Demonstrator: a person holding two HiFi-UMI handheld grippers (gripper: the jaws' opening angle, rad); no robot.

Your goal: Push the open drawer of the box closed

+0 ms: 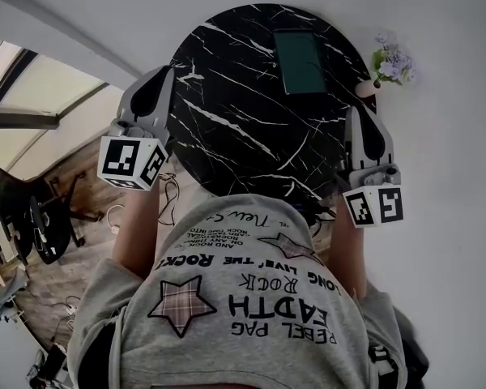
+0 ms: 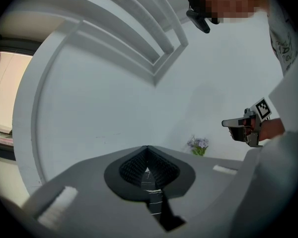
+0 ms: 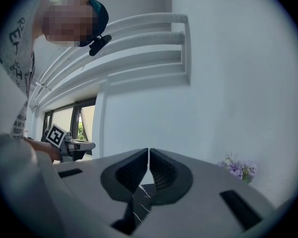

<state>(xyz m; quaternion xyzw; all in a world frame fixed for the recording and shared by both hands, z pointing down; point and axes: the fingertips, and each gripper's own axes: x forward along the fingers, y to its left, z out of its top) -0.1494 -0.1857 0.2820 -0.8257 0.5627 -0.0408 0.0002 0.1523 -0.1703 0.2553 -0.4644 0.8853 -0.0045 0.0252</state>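
Standing over a round black marble table (image 1: 227, 136), a person in a grey printed T-shirt (image 1: 251, 298) is holding the left gripper (image 2: 147, 149) by its left edge and the right gripper (image 3: 149, 152) by its right edge, both claws pressed closed on nothing. Purple flowers (image 1: 393, 61) are sitting by the far right edge. The dark green box (image 1: 299, 61) is lying near the far edge, well apart from both grippers; its drawer cannot be made out from above.
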